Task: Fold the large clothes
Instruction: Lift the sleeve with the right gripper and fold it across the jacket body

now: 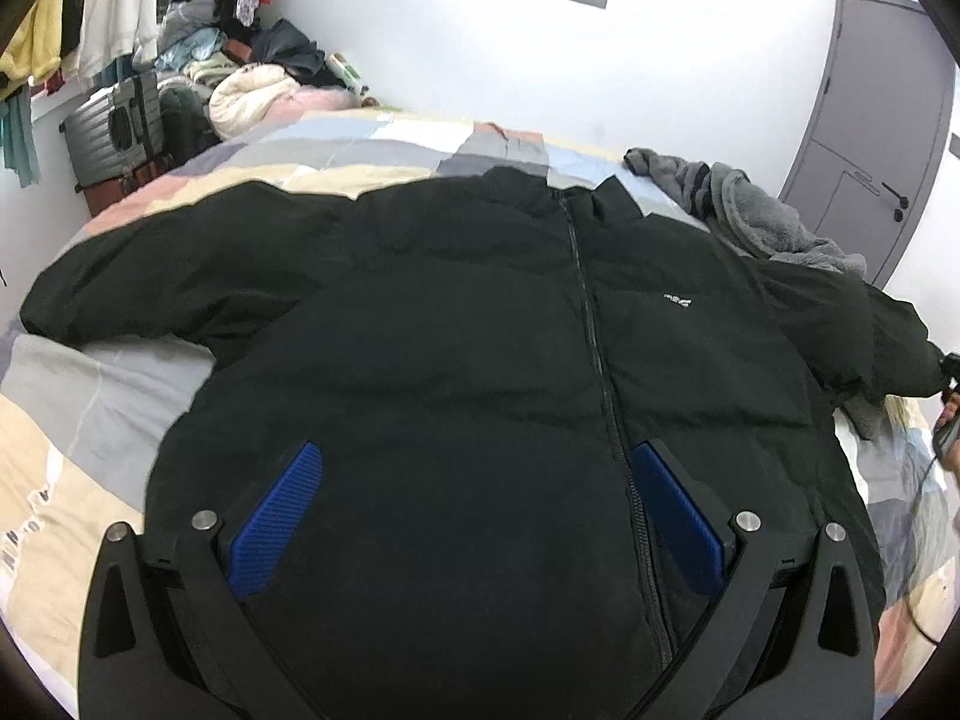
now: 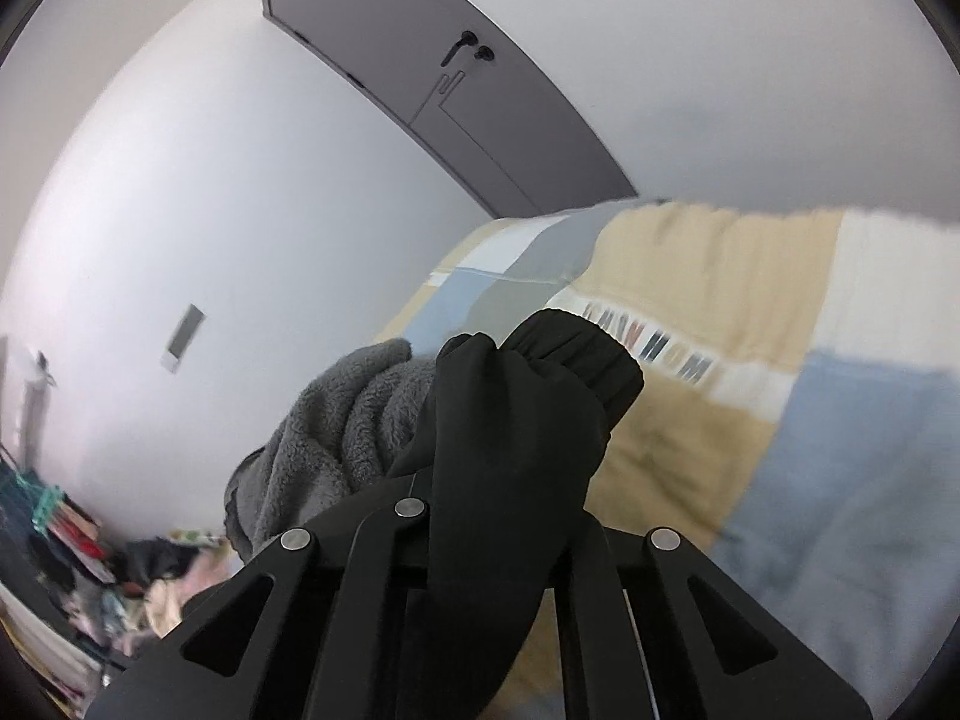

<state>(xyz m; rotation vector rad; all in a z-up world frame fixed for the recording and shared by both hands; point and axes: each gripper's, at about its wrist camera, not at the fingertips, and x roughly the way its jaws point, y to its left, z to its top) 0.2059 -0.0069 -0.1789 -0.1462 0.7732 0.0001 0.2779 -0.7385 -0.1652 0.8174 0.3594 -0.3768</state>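
A black puffer jacket (image 1: 456, 324) lies front up and zipped on the bed, sleeves spread to both sides. My left gripper (image 1: 474, 480) is open, its blue pads (image 1: 276, 522) hovering just over the jacket's lower front near the hem. My right gripper (image 2: 504, 480) is shut on the jacket's right sleeve (image 2: 516, 420) near the elastic cuff and holds it above the bed. The right gripper also shows at the far right edge of the left wrist view (image 1: 948, 372) at the sleeve end. The right fingertips are hidden by the sleeve cloth.
A patchwork bedspread (image 1: 90, 408) covers the bed. A grey fleece garment (image 1: 762, 216) lies by the jacket's right shoulder, also in the right wrist view (image 2: 336, 426). A suitcase (image 1: 111, 126), piled clothes and hanging clothes stand at back left. A grey door (image 1: 870, 120) is at right.
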